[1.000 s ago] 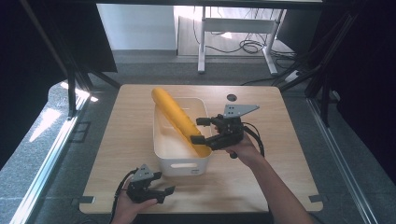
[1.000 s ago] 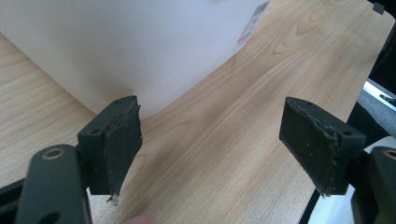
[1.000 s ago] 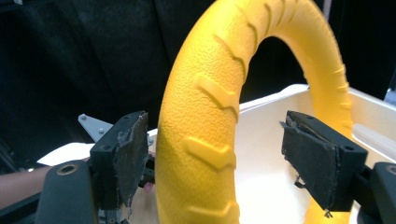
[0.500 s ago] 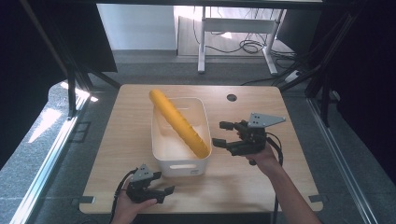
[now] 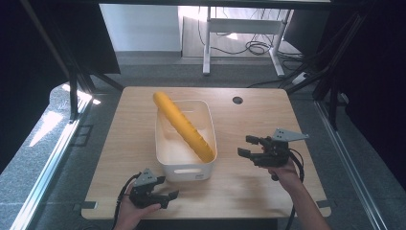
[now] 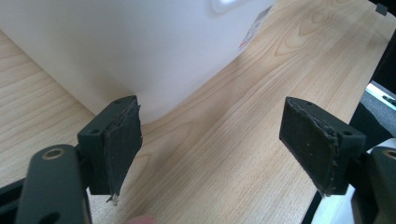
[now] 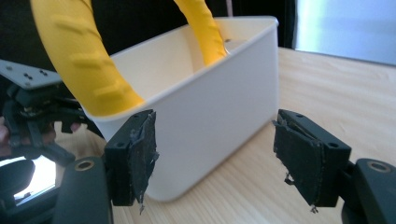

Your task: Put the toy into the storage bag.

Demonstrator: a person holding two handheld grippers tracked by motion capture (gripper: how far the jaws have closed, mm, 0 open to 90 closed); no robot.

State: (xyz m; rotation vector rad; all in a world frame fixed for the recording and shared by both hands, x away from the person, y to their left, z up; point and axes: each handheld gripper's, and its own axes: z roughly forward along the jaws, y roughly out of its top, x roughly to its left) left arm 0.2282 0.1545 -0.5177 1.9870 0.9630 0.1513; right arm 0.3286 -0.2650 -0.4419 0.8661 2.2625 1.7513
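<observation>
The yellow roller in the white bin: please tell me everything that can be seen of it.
The yellow roller is a long, slim cylinder with rounded ends and rows of small raised bumps along its side; it looks like foam or soft plastic. It lies slanted across the white bin. Its lower end sits inside, at the bin's near right corner, and its upper end sticks out over the far left rim. It rests on the bin alone; no gripper touches it.

right claw [image 5: 248, 146] off yellow roll [image 5: 183, 126]
</observation>
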